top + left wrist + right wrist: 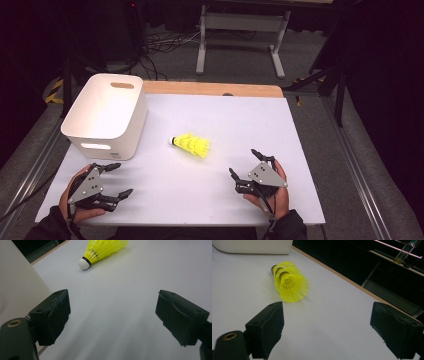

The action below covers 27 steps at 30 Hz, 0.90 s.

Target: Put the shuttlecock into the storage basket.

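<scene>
Yellow shuttlecocks lie mid-table between two idle grippers.

The shuttlecocks (191, 144) rest on the white table (225, 125), at three o'clock from the white bin (107, 115). The left gripper (116, 180) at seven o'clock and the right gripper (245, 162) at five o'clock both gape wide, holding nothing.

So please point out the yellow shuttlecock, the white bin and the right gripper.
shuttlecock (191, 144), high view, on its yellow skirt.
bin (131, 129), high view, on its right outer wall.
right gripper (246, 162), high view, midway between its open fingertips.
</scene>
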### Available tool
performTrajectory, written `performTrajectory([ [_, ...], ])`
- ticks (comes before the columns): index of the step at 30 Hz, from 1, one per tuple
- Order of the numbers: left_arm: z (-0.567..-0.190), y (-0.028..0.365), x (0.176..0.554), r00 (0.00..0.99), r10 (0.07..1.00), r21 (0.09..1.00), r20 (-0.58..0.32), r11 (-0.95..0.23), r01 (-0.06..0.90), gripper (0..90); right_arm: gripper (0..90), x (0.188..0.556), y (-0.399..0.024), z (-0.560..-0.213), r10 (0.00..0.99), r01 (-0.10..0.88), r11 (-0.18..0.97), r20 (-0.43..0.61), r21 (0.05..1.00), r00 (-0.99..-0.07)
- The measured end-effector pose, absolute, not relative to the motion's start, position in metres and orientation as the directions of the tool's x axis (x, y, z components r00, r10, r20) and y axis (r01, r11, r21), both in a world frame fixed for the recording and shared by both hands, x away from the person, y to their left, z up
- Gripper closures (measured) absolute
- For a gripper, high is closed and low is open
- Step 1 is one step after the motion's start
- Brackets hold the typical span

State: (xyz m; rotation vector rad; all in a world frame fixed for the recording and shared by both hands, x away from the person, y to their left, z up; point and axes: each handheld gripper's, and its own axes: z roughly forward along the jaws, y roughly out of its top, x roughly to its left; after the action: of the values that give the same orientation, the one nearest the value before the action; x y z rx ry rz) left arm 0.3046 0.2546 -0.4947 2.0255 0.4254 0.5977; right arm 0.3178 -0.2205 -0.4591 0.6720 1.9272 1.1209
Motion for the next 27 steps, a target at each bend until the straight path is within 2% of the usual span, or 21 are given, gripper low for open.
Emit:
performTrajectory([
  [8,-0.496,0.255,0.306,0.821,0.517,0.867,0.242,-0.495,0.057,13.4,12.7,0.334,-0.204,-0.454,0.744,0.059,0.442,-0.329,0.895,-0.582],
  [20,-0.495,0.256,0.305,0.815,0.526,0.874,0.243,-0.483,0.051,13.4,12.4,0.35,-0.18,-0.459,0.703,0.064,0.472,-0.332,0.88,-0.629],
  [27,-0.494,0.256,0.304,0.816,0.522,0.874,0.247,-0.484,0.045,13.4,13.1,0.359,-0.173,-0.46,0.706,0.098,0.444,-0.28,0.891,-0.65],
])
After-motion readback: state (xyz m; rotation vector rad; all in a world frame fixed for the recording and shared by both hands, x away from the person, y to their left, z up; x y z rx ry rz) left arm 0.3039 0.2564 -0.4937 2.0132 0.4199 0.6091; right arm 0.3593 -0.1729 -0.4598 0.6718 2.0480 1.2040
